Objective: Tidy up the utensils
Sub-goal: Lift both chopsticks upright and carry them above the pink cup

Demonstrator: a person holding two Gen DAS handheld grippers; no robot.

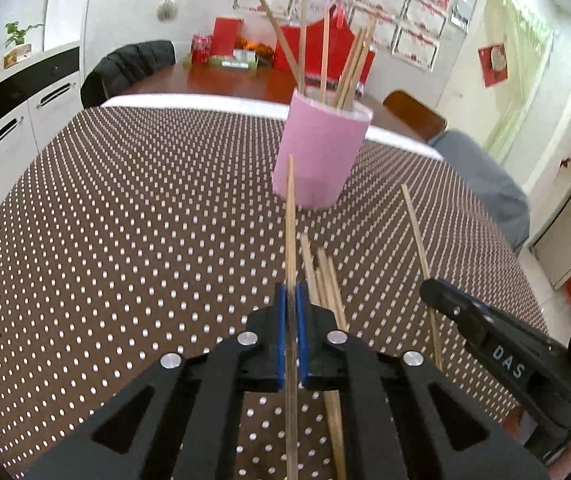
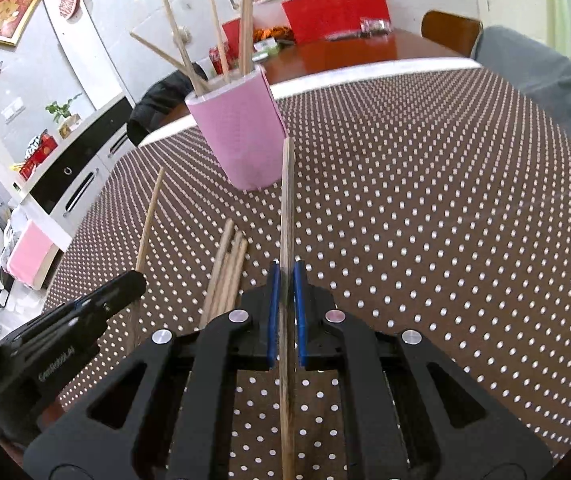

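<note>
- Pinching one chopstick [image 1: 290, 216] in my left gripper [image 1: 292, 320], I press the blue pads on its shaft so the long end points at 12 o'clock toward the pink holder [image 1: 317, 156].
- My right gripper [image 2: 284, 300] clamps a second chopstick [image 2: 287, 200] the same way, ready to tip in.
- Loose chopsticks [image 2: 225, 276] lie on the dotted tablecloth [image 2: 425, 208], between my grippers.
- Several sticks already stand in the holder, so dropping these two in looks next.
</note>
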